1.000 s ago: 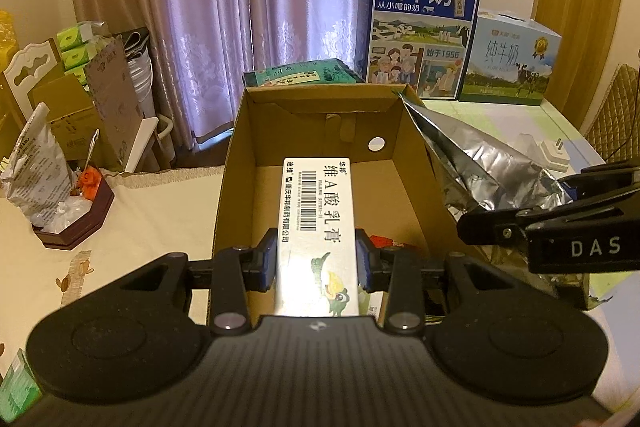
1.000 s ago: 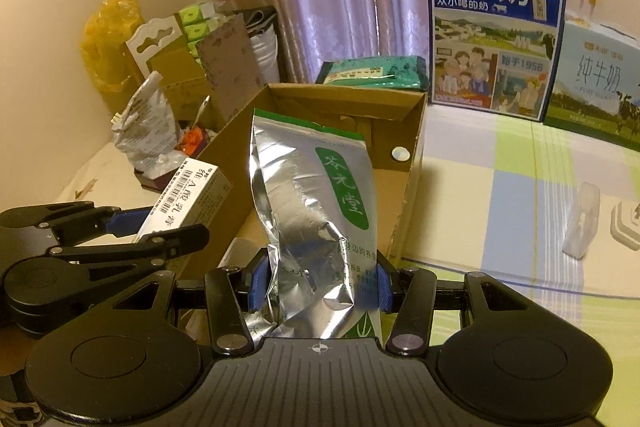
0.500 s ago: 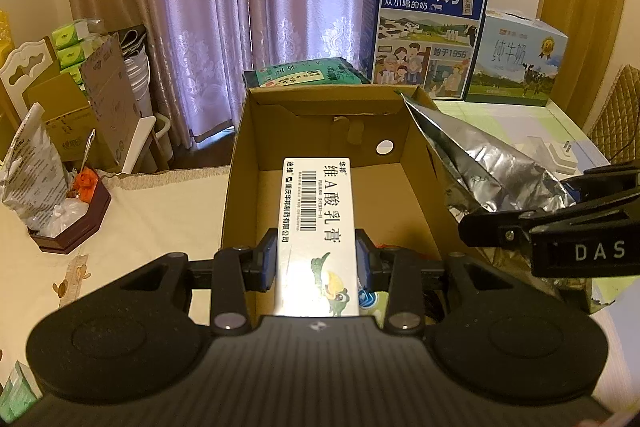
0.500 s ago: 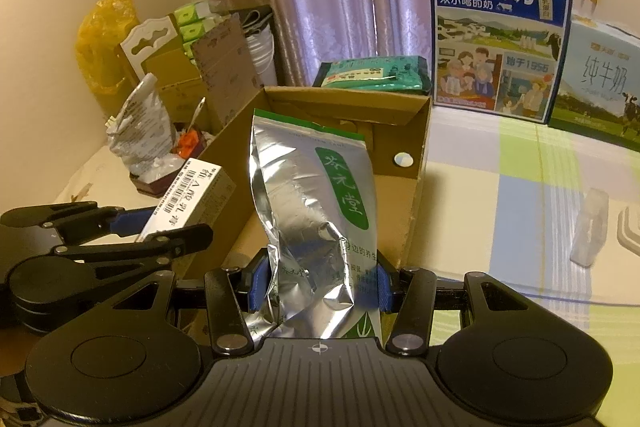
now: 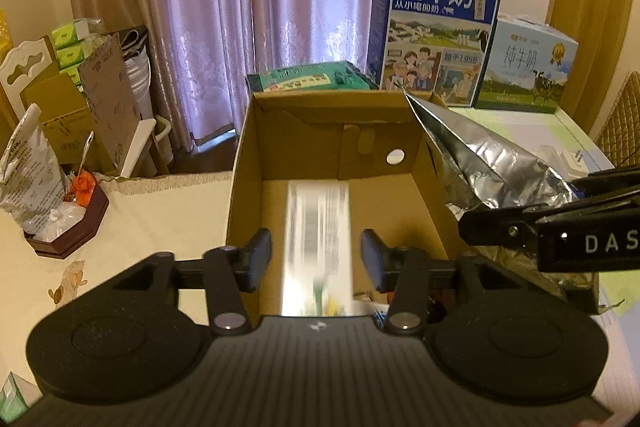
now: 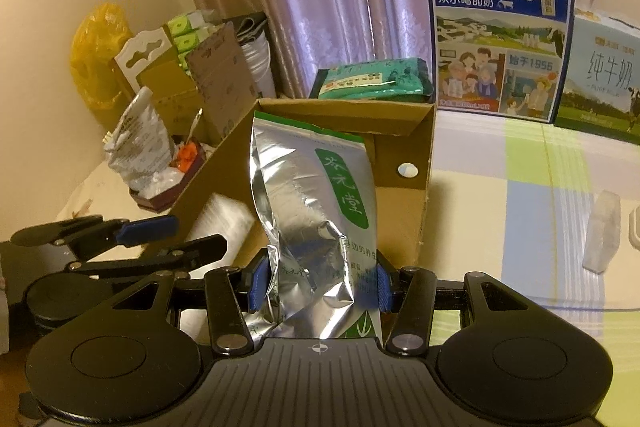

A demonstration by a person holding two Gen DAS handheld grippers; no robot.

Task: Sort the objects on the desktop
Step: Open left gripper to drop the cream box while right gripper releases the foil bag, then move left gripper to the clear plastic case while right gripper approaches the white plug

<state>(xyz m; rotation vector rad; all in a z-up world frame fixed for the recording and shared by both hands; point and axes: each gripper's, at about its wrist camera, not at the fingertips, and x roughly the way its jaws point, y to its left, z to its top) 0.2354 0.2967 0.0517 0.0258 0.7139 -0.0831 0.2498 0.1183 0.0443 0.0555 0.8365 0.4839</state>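
An open cardboard box (image 5: 246, 163) (image 6: 404, 231) stands on the table. My left gripper (image 5: 316, 255) hangs open over it, and the white ointment carton (image 5: 318, 239) is a motion-blurred streak between the parted fingers, dropping into the box. The right wrist view shows that carton (image 6: 220, 219) blurred inside the box, beside the left gripper (image 6: 176, 235). My right gripper (image 6: 318, 283) is shut on a silver foil pouch (image 6: 316, 227) with a green label, upright at the box's near right corner. In the left wrist view the pouch (image 5: 488, 163) leans over the box's right wall.
A green packet (image 6: 372, 79) lies behind the box. Two milk cartons (image 6: 500, 31) (image 6: 604, 75) stand at the back right. A dark tray with a crumpled bag (image 5: 52, 203) sits left. A white plastic piece (image 6: 600, 235) lies on the checked cloth, right.
My left gripper has opened and let go of the white carton, which is falling into the box. The right gripper still holds the foil pouch in much the same place.
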